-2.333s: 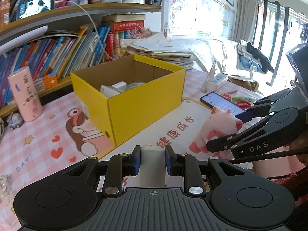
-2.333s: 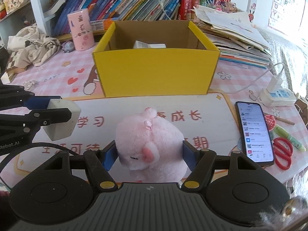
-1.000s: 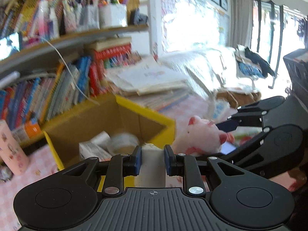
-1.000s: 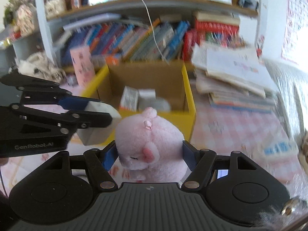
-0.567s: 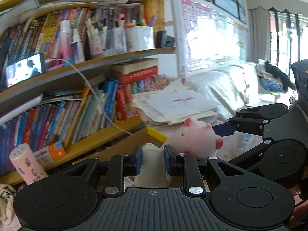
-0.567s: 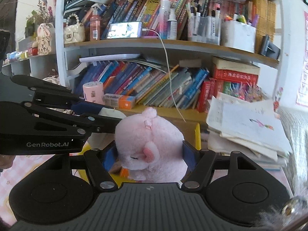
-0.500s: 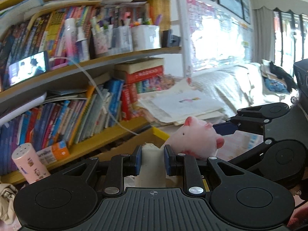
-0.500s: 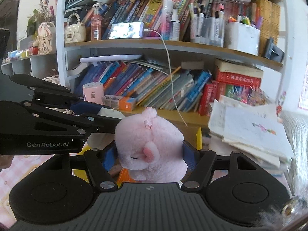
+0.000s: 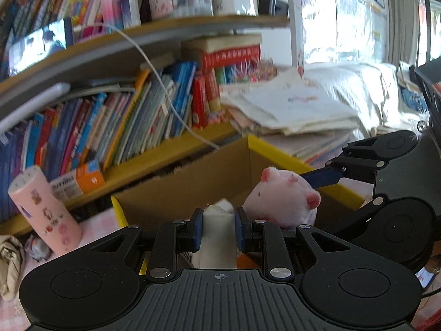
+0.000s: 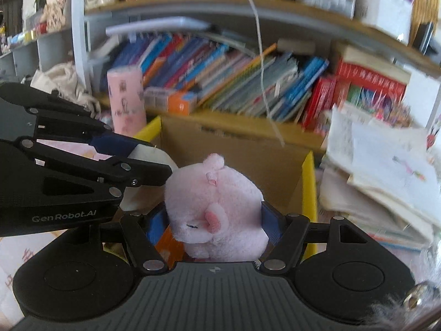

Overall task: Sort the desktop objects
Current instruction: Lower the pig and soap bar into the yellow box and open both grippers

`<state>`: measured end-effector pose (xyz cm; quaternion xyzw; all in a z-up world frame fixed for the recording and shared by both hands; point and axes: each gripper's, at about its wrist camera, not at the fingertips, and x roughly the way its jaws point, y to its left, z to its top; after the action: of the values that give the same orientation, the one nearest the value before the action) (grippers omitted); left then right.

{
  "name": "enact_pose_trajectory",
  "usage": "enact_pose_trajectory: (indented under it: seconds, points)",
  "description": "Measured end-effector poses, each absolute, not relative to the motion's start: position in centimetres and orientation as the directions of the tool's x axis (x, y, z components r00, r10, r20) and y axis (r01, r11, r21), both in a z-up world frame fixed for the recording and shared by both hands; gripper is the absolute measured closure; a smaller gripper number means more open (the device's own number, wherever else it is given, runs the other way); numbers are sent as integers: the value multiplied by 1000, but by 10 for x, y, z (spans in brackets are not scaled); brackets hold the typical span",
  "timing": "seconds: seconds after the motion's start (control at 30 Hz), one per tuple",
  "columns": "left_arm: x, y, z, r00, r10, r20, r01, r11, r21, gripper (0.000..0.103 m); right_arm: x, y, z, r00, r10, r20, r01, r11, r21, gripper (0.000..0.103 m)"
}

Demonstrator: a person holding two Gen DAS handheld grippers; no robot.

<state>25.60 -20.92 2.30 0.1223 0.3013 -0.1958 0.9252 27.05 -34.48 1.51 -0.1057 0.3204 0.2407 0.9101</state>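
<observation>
My left gripper [image 9: 217,227] is shut on a white block [image 9: 217,237], held over the near edge of the yellow cardboard box [image 9: 278,149]. My right gripper [image 10: 213,220] is shut on a pink plush pig [image 10: 212,209], its blue pads pressed into both sides. Both grippers hang side by side above the open box [image 10: 307,193]. In the left wrist view the plush pig [image 9: 284,201] sits just right of the block, over the box's brown inside. In the right wrist view the left gripper [image 10: 148,162] and its white block [image 10: 150,155] are at the left.
A pink cylinder [image 9: 44,209] stands left of the box. Behind the box, shelves hold rows of books [image 9: 110,132] and a white cable [image 9: 165,93] hangs down. A stack of papers [image 10: 386,182] lies right of the box. An orange item [image 10: 168,245] lies inside it.
Both grippers have tipped downward and moved over the yellow box, so its inside has come back into view. Each keeps its hold on its object.
</observation>
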Motion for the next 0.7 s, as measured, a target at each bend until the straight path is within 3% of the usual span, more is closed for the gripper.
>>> enact_pose_trajectory:
  seconds: [0.2, 0.47, 0.6, 0.7]
  points:
    - [260, -209, 7, 701, -285, -654, 438, 896, 78, 80, 272, -342, -1, 635, 356, -686, -516, 856, -33, 32]
    - [258, -203, 5, 709, -270, -652, 405, 912, 62, 75, 269, -340, -1, 645, 344, -683, -502, 864, -39, 24]
    - [251, -200, 14, 738, -278, -615, 392, 918, 56, 49, 263, -340, 3, 652, 351, -672, -503, 863, -36, 18]
    - [244, -200, 22, 759, -278, -589, 392, 917, 72, 42, 257, -338, 7, 666, 350, -658, -503, 863, -50, 18]
